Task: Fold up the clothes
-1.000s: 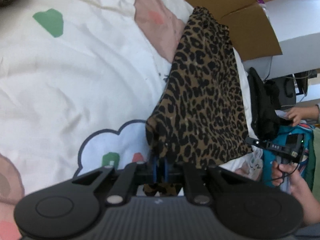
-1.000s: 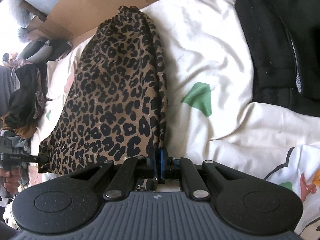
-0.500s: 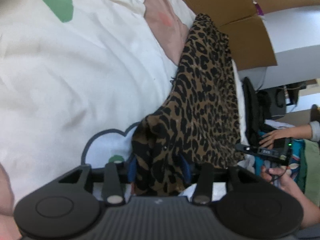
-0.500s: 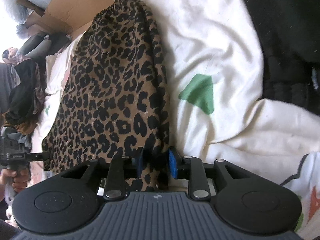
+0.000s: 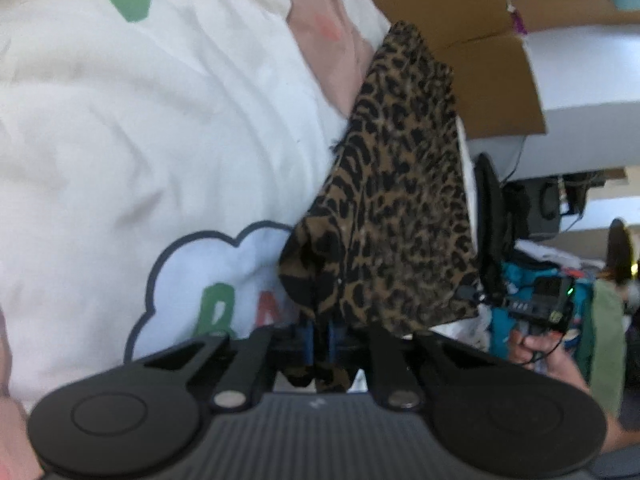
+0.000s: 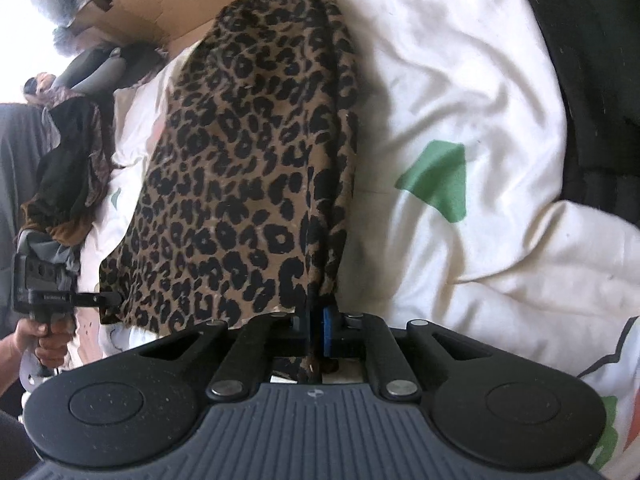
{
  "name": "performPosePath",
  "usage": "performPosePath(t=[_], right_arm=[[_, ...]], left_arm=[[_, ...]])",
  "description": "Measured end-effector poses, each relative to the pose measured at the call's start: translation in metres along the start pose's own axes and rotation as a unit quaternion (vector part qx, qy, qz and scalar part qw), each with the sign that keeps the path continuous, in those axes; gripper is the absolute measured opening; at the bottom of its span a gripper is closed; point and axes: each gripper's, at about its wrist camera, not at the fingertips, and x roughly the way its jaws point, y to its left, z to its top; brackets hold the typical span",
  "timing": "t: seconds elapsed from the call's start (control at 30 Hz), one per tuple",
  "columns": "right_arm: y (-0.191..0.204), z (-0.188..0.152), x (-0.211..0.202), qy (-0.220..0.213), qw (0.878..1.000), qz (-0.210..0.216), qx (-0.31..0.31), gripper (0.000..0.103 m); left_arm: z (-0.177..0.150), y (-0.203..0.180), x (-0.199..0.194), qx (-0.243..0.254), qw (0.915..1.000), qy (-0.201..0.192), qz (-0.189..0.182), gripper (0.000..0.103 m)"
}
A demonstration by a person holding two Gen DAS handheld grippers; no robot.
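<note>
A leopard-print garment [image 5: 400,200] lies lengthwise on a white printed bedsheet [image 5: 140,140]; it also shows in the right wrist view [image 6: 248,168]. My left gripper [image 5: 320,338] is shut on the garment's near left corner, which bunches up at the blue pads. My right gripper [image 6: 318,332] is shut on the near right corner, with cloth pinched between the pads. Each gripper shows in the other's view, the right one [image 5: 536,306] and the left one [image 6: 48,292], at the garment's near hem.
Brown cardboard [image 5: 472,40] stands beyond the garment's far end. A black garment [image 6: 592,80] lies on the sheet to the right. A dark heap of clothes [image 6: 68,168] lies at the left in the right wrist view. Clutter [image 5: 560,216] stands off the bed.
Half a second ago both grippers were open around the near corners. Both have now shut on the cloth again, and the near hem is lifted slightly.
</note>
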Motion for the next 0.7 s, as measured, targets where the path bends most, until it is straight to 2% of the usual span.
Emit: performPosePath(t=[0.27, 0.5, 0.7], right_arm=[[0.016, 0.007, -0.026, -0.007, 1.0, 0.024, -0.011, 0.003], [0.012, -0.005, -0.04, 0.014, 0.999, 0.03, -0.004, 0.003], [0.027, -0.021, -0.054, 0.025, 0.999, 0.024, -0.013, 0.003]], left_arm=[[-0.003, -0.024, -0.039, 0.012, 0.9997, -0.013, -0.019, 0.006], [-0.019, -0.035, -0.06, 0.02, 0.9998, -0.004, 0.003, 0.006], [-0.038, -0.044, -0.074, 0.017, 0.9997, 0.006, 0.016, 0.006]])
